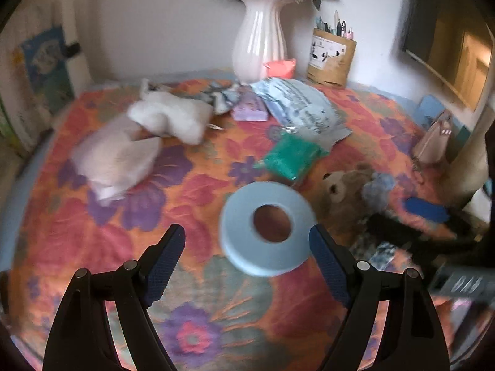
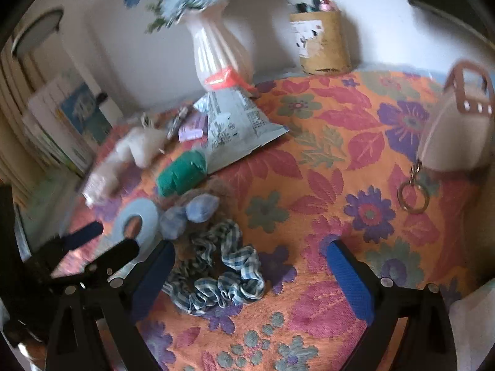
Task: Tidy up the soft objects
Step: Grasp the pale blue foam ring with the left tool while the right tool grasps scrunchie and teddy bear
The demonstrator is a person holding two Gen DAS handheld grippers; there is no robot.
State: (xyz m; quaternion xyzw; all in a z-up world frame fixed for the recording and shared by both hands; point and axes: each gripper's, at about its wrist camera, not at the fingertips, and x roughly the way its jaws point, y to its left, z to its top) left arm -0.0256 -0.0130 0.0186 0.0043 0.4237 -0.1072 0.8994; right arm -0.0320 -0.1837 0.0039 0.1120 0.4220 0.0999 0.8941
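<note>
Foam ring (image 1: 267, 228) lies between spread left fingers (image 1: 329, 266) — nearer the right one

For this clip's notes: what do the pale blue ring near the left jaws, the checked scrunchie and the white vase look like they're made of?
The ring looks like matte foam or thick foam tape: flat face, soft edge, no shine; blur leaves that open. The scrunchie is woven fabric, blue-and-white check gathered into ruffles. The vase seems to be glazed ceramic: ribbed, with glossy streaks of reflected light.

Soft dim daylight, heavy motion blur, fisheye bending and dark corners.
</note>
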